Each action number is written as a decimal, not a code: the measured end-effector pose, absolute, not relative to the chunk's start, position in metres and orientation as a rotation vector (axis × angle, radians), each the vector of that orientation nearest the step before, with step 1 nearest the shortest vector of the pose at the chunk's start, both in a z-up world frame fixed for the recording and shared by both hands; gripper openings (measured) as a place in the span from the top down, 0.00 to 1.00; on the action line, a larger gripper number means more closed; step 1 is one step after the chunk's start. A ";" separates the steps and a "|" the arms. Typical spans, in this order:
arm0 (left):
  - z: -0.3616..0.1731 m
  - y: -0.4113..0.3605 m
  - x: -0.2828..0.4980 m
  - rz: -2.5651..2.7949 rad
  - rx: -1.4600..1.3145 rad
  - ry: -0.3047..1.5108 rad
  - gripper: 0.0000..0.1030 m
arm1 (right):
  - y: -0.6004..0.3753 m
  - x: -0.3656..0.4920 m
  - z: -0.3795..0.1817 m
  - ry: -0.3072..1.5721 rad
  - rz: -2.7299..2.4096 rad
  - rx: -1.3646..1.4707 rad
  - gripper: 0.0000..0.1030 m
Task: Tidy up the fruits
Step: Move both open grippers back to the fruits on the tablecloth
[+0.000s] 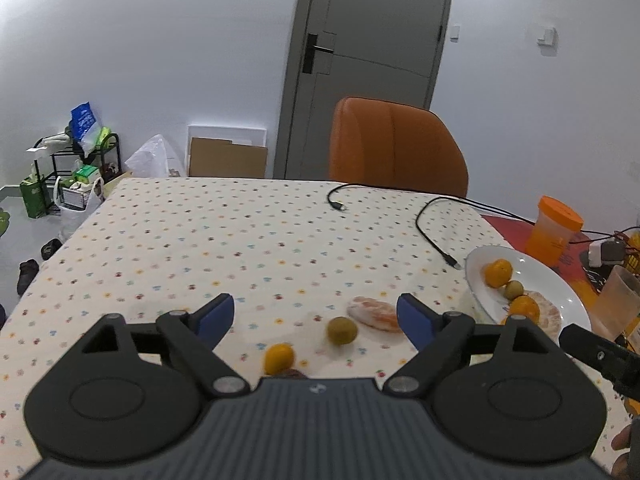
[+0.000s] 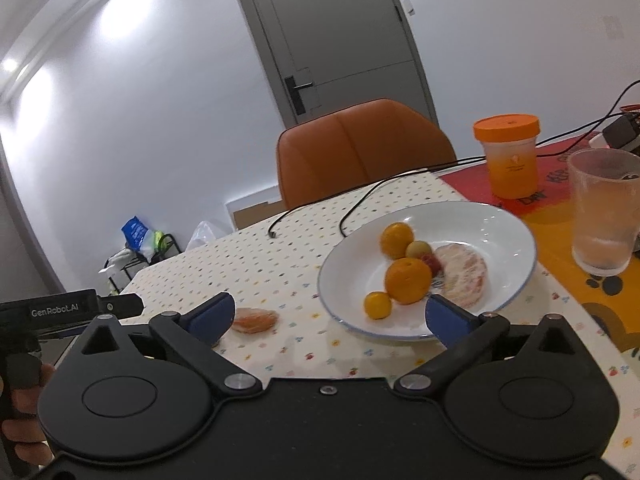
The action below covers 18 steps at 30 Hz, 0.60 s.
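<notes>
Gathering the loose fruit onto the white plate looks to be the step in hand, with part of the job already done. Farthest from the plate on the dotted counter lies a small orange fruit, then a green fruit nearer the plate, then a peeled citrus piece nearest it. The left claw hovers above these three, its blue pads spread wide and holding nothing; the green fruit sits roughly between them and below.

On the plate sit an orange, a second orange behind it, a small orange fruit toward the near rim, a pale green fruit, something small and red (too blurred to name) and a peeled citrus slab. The right claw hangs just in front of the plate's near rim, also wide open and empty.

As a judgement, the next move falls to the left claw: lower over one loose fruit, likely the green one, close gently since a round fruit may roll, and carry it to a free patch of the plate
</notes>
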<state>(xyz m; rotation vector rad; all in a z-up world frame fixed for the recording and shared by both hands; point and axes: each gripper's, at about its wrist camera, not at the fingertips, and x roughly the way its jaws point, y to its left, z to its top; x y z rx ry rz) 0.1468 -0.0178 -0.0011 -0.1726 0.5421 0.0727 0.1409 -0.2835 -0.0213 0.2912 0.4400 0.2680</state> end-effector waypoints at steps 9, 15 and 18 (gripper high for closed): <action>-0.005 0.012 0.137 0.111 -0.218 0.550 0.15 | -0.266 0.141 -0.022 0.467 0.294 0.282 0.00; -0.011 0.021 0.130 0.115 -0.222 0.557 0.15 | -0.253 0.142 -0.025 0.488 0.318 0.268 0.00; -0.013 0.025 0.125 0.121 -0.234 0.554 0.16 | -0.245 0.144 -0.028 0.508 0.339 0.256 0.00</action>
